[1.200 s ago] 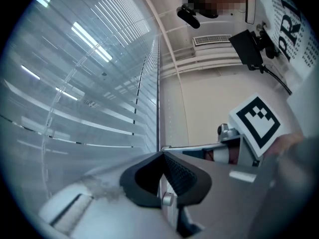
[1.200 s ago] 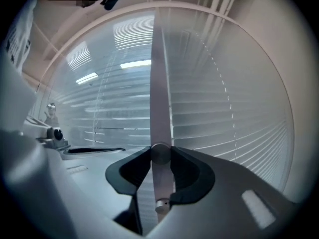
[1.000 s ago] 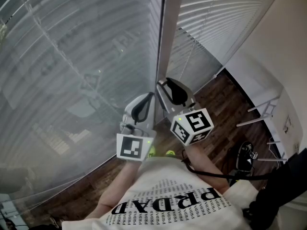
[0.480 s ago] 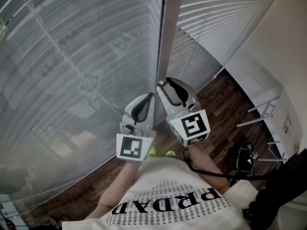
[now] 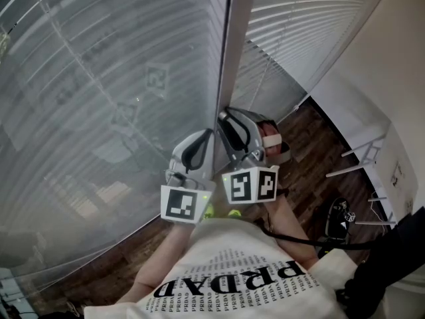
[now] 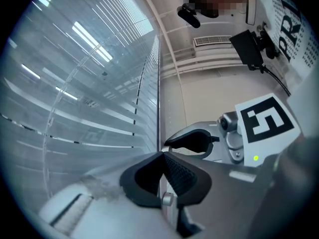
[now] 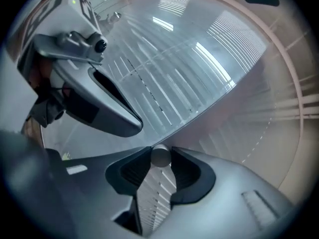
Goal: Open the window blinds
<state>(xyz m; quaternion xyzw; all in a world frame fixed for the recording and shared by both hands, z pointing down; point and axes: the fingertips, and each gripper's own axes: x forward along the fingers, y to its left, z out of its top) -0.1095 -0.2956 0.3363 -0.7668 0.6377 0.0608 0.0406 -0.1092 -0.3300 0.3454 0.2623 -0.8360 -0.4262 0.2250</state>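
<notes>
Grips the round end of the blind wand [image 7: 160,156] in the right gripper [image 7: 160,167], with a pad pressed to it on each side. Holds the left gripper [image 6: 162,156] just beside the right one, jaws closed tip to tip and nothing seen between them. Faces the window blinds [image 5: 99,92] close ahead of both grippers, lowered across the panes, with an upright frame post [image 5: 234,58] straight beyond the tips.
</notes>
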